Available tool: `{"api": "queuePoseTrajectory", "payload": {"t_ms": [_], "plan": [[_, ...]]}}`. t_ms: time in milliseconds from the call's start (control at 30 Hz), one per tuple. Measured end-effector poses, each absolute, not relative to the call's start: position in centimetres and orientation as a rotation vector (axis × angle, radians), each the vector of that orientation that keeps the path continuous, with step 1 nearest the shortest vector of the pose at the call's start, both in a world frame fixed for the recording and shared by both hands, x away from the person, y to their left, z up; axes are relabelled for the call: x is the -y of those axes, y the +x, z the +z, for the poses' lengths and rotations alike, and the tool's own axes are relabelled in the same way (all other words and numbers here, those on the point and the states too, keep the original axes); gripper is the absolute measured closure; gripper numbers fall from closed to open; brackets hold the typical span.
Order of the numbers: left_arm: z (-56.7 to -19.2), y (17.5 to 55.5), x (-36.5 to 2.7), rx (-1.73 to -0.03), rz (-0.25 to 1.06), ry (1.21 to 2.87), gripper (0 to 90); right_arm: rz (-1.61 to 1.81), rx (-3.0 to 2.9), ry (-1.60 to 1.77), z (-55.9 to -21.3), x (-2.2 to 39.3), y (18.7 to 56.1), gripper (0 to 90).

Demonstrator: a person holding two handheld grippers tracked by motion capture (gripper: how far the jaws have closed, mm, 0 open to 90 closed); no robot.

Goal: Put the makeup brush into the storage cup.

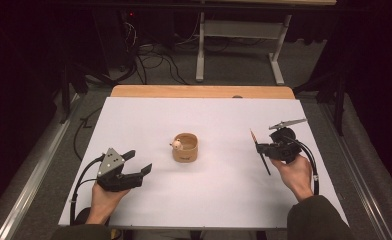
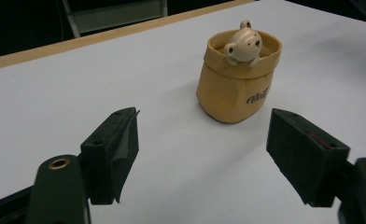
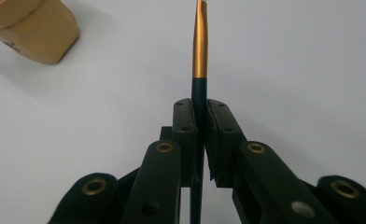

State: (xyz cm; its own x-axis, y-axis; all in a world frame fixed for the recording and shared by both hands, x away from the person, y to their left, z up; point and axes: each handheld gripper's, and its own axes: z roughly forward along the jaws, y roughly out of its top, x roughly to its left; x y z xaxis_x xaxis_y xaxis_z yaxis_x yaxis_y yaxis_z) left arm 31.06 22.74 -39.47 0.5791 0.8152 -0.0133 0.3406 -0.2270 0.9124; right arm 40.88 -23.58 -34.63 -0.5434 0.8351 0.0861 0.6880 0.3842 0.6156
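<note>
Right tool (image 1: pixel 264 148): clamped on thin dark pen (image 1: pixel 260 152), gold end up, above table (image 1: pixel 134 120) at its right side.
Left tool (image 1: pixel 134 167): wide, empty, aimed at cup.
Risk: pen pivoting in narrow pinch, missing bear cup (image 1: pixel 185 147) mid-table, or tipping it.
Right tool view: pads (image 3: pixel 186 123) on pen's (image 3: pixel 200 51) dark shaft.
Left tool view: bear (image 2: pixel 242 44) on cup rim.

Wooden table (image 1: pixel 134 91) under a white sheet (image 1: pixel 219 200) — bare wood along the far edge. Near the middle of the sheet, upright, a tan pot (image 1: pixel 186 147) — small bear figure (image 1: pixel 176 145) at its rim.
</note>
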Motion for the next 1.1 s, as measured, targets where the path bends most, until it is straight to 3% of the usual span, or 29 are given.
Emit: {"api": "queuePoseTrajectory", "payload": {"t_ms": [1100], "plan": [[-38.4, 31.0, -20.6, -0.869, 0.494, 1.813, 25.6, 1.215, -2.346, 1.165, -34.6, 21.5, 36.7, 85.1]]}}
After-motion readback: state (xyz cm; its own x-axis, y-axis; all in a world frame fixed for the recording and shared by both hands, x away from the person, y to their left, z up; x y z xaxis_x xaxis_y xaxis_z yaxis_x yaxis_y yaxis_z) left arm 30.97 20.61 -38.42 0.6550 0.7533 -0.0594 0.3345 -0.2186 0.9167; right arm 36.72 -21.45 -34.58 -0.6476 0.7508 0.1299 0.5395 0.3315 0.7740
